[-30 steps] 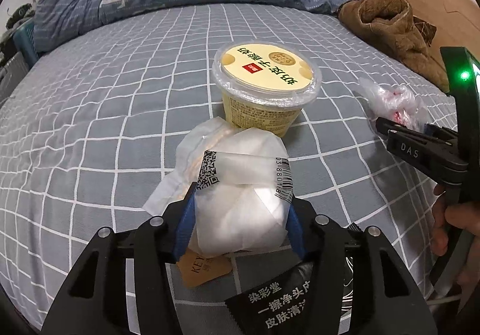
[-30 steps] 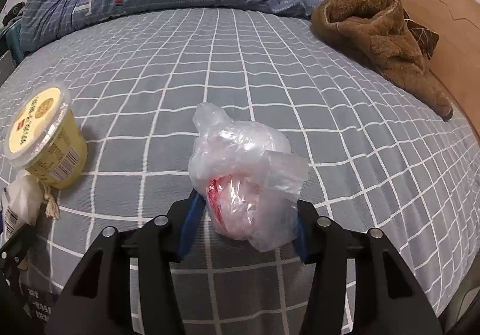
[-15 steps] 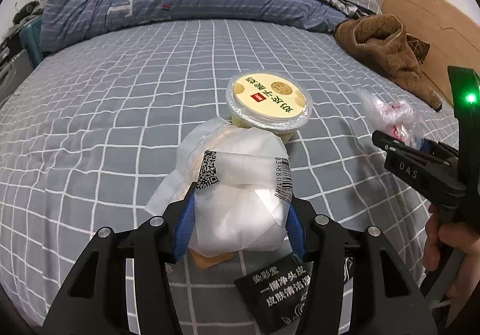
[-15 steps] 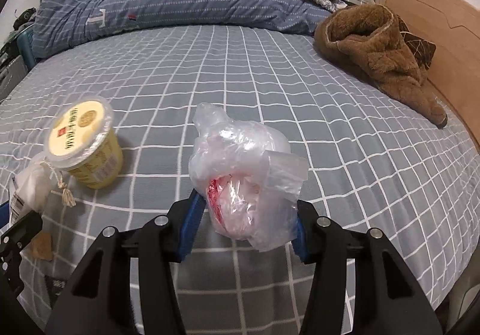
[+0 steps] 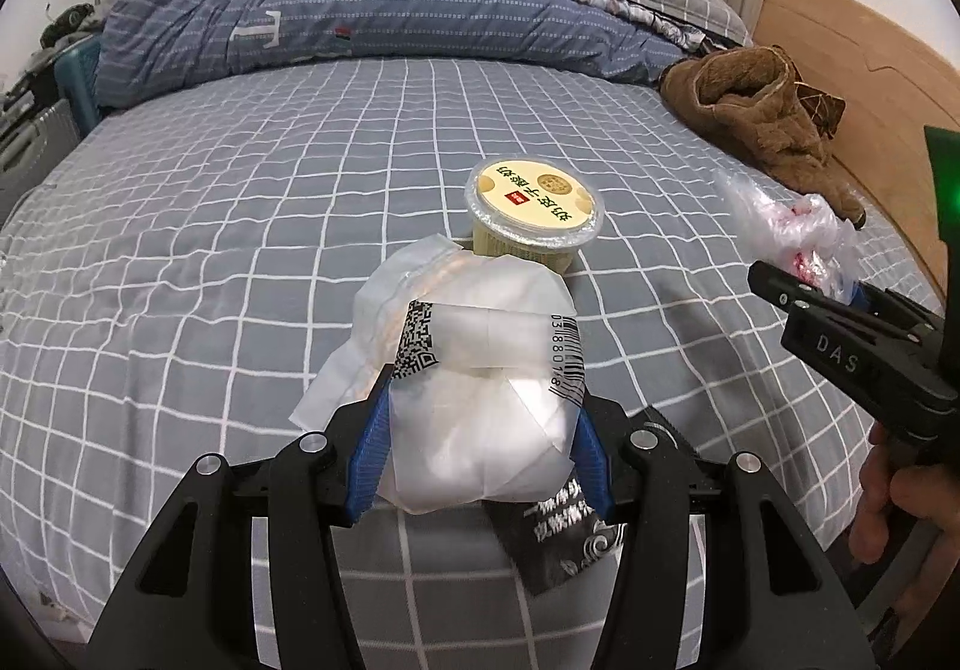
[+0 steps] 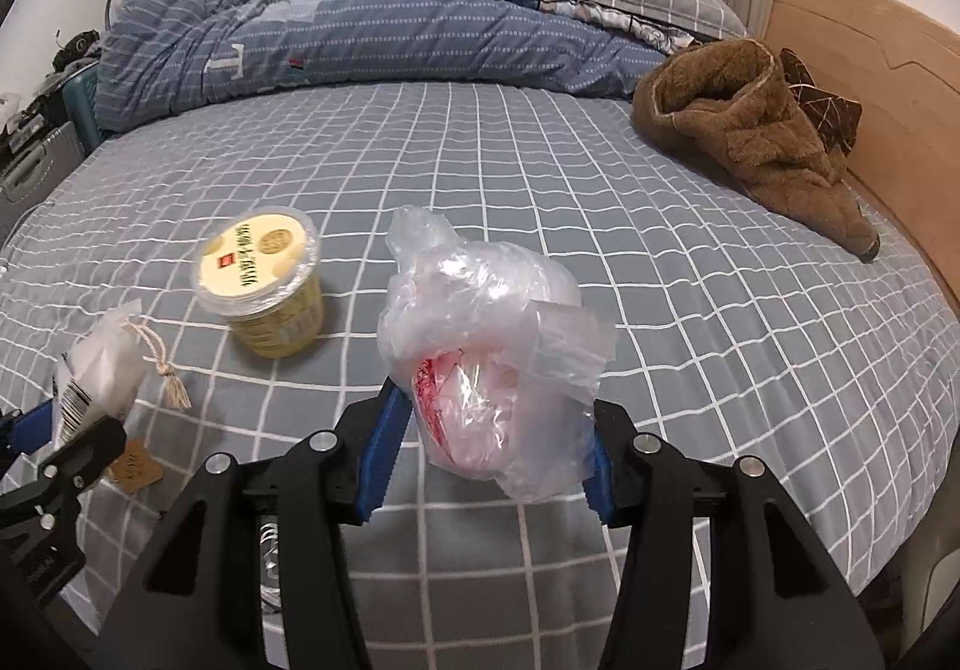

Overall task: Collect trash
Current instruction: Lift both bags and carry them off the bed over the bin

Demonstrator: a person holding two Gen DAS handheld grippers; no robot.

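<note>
- The grey bed sheet with a white grid [image 5: 252,226] fills both views; more of it and of the room behind shows than a second ago, as both grippers have risen above it
- The rumpled blue striped duvet [image 6: 372,40] lies along the far edge of the sheet, and the brown fleece garment [image 6: 750,130] is heaped at the sheet's right edge beside the wooden headboard [image 5: 840,64]; neither has moved
- The round yellow lidded tub [image 5: 534,214] stands upright on the sheet, untouched, looking smaller and further off than before
- The left gripper [image 5: 480,430] stays clamped on the white paper-wrapped bundle with a barcode label [image 5: 474,388], blue pads pressing both sides; the bundle is lifted clear of the sheet, nearer the camera than the tub
- The right gripper [image 6: 492,442] likewise keeps its hold on the crumpled clear plastic bag with red print [image 6: 486,358], raised off the sheet to the right of the tub
- A black printed sachet [image 5: 564,526] and a small tan tag [image 6: 135,469] lie on the sheet
</note>
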